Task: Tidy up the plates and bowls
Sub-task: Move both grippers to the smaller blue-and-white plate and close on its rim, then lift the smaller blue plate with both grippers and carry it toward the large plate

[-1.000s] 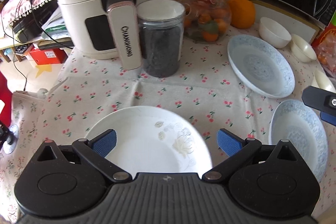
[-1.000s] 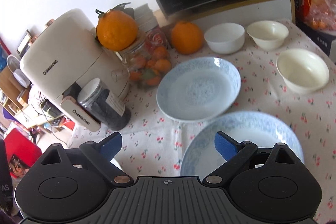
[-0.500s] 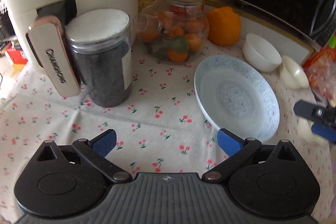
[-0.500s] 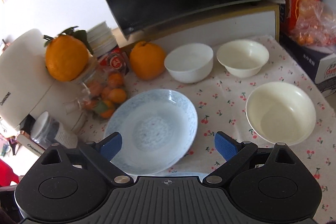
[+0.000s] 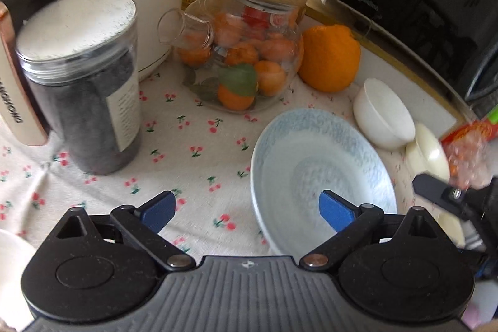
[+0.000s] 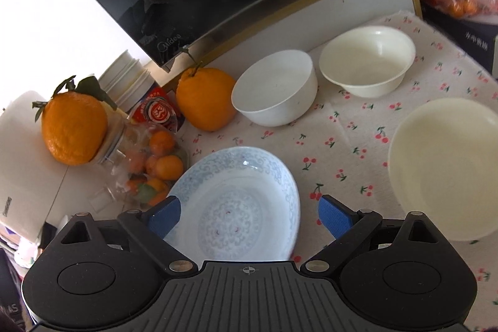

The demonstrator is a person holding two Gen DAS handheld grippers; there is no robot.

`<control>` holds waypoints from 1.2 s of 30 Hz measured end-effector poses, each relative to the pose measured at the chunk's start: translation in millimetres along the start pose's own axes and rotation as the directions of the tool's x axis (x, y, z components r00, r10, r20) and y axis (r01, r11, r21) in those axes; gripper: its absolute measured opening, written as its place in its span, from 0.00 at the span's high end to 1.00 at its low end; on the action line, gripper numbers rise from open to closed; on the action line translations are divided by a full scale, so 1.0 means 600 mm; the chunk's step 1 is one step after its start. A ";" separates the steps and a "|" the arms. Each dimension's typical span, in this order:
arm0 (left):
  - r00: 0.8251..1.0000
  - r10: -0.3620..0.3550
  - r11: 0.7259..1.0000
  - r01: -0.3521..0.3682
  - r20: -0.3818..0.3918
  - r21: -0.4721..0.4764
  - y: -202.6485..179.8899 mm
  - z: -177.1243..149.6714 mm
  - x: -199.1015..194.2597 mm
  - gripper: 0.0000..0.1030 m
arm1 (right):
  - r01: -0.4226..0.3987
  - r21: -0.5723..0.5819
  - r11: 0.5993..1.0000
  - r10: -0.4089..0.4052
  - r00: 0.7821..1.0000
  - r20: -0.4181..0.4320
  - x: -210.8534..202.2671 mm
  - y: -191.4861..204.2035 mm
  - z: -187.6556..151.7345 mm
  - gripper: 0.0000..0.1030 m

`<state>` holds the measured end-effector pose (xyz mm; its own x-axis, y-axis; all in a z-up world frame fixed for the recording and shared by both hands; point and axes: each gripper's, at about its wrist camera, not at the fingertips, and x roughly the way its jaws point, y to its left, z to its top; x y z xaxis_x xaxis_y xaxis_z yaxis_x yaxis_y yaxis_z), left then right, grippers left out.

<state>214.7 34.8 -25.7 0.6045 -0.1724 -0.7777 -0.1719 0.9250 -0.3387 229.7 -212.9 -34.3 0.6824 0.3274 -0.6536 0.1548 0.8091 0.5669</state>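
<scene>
On the cherry-print bench, the blue-patterned plate is lying flat, its near rim disappearing behind the left hand-held gripper, whose blue pads are standing wide apart with nothing between them. Only this left view is showing the dark-filled jar, and at its right edge the right hand-held gripper is poking in, blurred and cut off. At the lower left a white rim is barely entering the frame, too cropped to name.

From the right view, the right hand-held gripper is hovering released over the same blue-patterned plate, its body covering the plate's near edge. This view alone is fully showing the white bowl, the cream bowl and the large cream bowl, the last cropped at the frame's right side. The glass jar of small oranges is sitting just beside the plate.
</scene>
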 end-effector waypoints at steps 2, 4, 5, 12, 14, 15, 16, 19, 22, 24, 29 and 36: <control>1.000 -0.017 0.999 0.017 0.009 -0.036 0.001 0.001 0.008 0.14 | -0.002 0.013 1.000 0.002 1.000 -0.005 0.008 -0.004 0.001 0.06; 0.999 -0.030 0.997 0.032 0.015 -0.077 0.003 0.003 0.016 0.22 | -0.011 0.019 1.000 0.011 1.000 -0.010 0.014 -0.009 0.002 0.06; 0.999 -0.036 0.995 0.037 0.017 -0.092 0.004 0.003 0.019 0.27 | -0.011 0.020 1.000 0.011 1.000 -0.013 0.017 -0.012 0.002 0.06; 0.997 -0.072 0.986 0.076 0.028 -0.150 0.002 -0.005 0.035 0.53 | 0.004 0.032 0.999 -0.003 1.000 -0.029 0.031 -0.024 -0.002 0.09; 0.997 -0.079 0.986 0.082 0.027 -0.146 0.001 -0.005 0.037 0.59 | 0.005 0.023 1.000 -0.004 1.000 -0.031 0.034 -0.023 -0.003 0.10; 0.997 -0.077 0.987 0.080 0.027 -0.140 -0.001 -0.005 0.039 0.60 | 0.006 0.022 1.000 -0.006 0.999 -0.033 0.036 -0.023 -0.004 0.10; 0.997 -0.074 0.988 0.077 0.027 -0.134 -0.002 -0.006 0.039 0.64 | 0.011 0.025 1.000 -0.010 0.999 -0.036 0.038 -0.023 -0.005 0.11; 0.997 -0.073 0.989 0.075 0.024 -0.128 -0.002 -0.005 0.040 0.76 | 0.016 0.028 0.999 -0.014 0.999 -0.045 0.043 -0.025 -0.008 0.20; 0.998 -0.059 0.990 0.060 0.018 -0.125 -0.001 -0.006 0.040 0.82 | 0.027 0.022 0.999 -0.026 0.998 -0.059 0.050 -0.025 -0.011 0.33; 0.999 -0.051 0.990 0.052 0.015 -0.128 0.001 -0.006 0.041 0.85 | 0.037 0.013 0.999 -0.036 0.997 -0.072 0.054 -0.024 -0.014 0.46; 0.999 -0.054 0.989 0.055 0.011 -0.136 0.006 -0.005 0.041 0.88 | 0.042 0.007 0.999 -0.041 0.995 -0.087 0.061 -0.022 -0.019 0.63; 0.998 -0.063 0.992 0.064 0.017 -0.106 0.007 -0.008 0.034 0.90 | 0.048 0.044 0.998 -0.044 0.995 -0.093 0.057 -0.030 -0.016 0.76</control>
<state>222.7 33.7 -45.3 0.6276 -0.2243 -0.7455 -0.2142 0.8709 -0.4424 243.6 -211.7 -71.9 0.6058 0.3354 -0.7215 0.2189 0.8016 0.5564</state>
